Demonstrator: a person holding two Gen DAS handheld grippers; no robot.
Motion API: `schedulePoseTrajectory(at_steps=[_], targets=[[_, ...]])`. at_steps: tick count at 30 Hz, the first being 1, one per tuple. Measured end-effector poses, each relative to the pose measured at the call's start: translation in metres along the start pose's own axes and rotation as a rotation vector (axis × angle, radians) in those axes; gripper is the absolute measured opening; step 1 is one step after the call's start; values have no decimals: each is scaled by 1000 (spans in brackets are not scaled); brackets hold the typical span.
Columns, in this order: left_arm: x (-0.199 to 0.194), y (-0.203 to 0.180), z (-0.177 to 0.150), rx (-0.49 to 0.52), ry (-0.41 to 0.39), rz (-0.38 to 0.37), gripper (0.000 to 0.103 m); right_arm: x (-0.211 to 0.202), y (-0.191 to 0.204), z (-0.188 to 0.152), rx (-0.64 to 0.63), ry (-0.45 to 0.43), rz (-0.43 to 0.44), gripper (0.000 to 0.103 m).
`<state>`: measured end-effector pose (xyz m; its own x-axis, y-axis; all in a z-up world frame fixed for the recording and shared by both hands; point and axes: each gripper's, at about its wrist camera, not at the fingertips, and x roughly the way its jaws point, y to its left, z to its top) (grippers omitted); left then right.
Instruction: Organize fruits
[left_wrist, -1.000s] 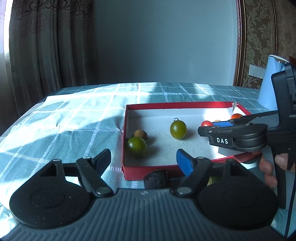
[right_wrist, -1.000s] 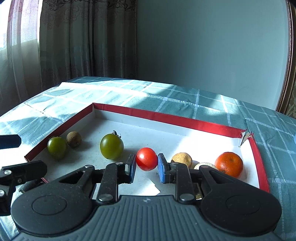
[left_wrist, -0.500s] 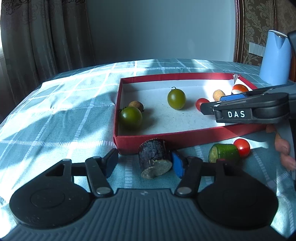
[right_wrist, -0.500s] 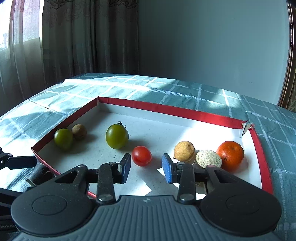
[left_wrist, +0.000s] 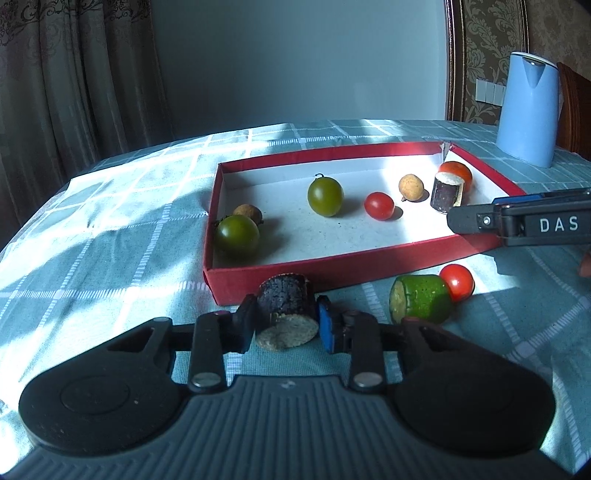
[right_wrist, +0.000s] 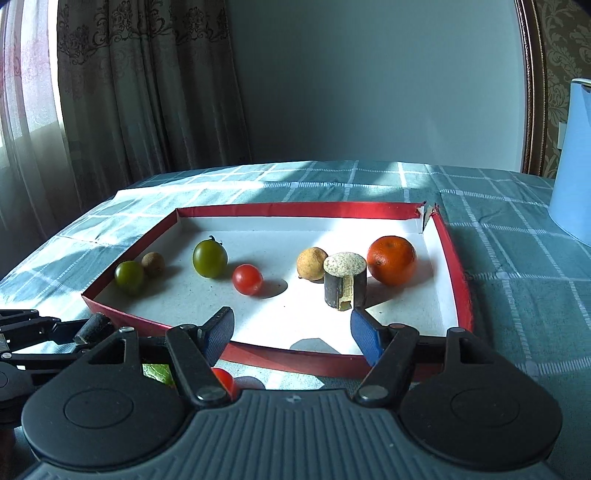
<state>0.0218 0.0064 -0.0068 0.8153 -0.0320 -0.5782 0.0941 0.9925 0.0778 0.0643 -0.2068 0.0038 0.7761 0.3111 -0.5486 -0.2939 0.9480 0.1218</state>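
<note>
A red-walled box (left_wrist: 369, 264) (right_wrist: 295, 210) holds two green tomatoes (left_wrist: 325, 196) (left_wrist: 237, 236), a red tomato (left_wrist: 379, 205) (right_wrist: 247, 279), two brown longans, an orange (right_wrist: 392, 260) and an upright dark sugarcane piece (right_wrist: 345, 280). My left gripper (left_wrist: 286, 323) is shut on another dark sugarcane piece (left_wrist: 286, 310) on the cloth in front of the box. A green cucumber piece (left_wrist: 421, 299) and a red tomato (left_wrist: 457, 282) lie on the cloth to its right. My right gripper (right_wrist: 291, 334) is open and empty above the box's front wall.
A blue kettle (left_wrist: 528, 107) stands at the back right on the checked tablecloth (left_wrist: 110, 221). Curtains hang behind the table's left side. The table edge runs along the left.
My right gripper let go of the red tomato in the box, opened wide and drew back. My left gripper pulled back and closed on the sugarcane piece outside the box.
</note>
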Motion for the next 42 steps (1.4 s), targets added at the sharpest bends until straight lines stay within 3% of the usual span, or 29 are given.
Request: schedulePoseTrajectory(at_steps=[10,19,35,42], targets=[[-16,3,27,-80,-76,-43,31,-36,-24,-12,77,-66,1,73],[38,5,58,-142,-24,26,31,-36,-18,-27,53,-14,-5,73],[77,-3,68,-123,-20,71,32,-28,-16,-30,50,29,-10,73],[78,-4,69,-124,-26,59,43,-26,-15,-30,45,40,-11,73]])
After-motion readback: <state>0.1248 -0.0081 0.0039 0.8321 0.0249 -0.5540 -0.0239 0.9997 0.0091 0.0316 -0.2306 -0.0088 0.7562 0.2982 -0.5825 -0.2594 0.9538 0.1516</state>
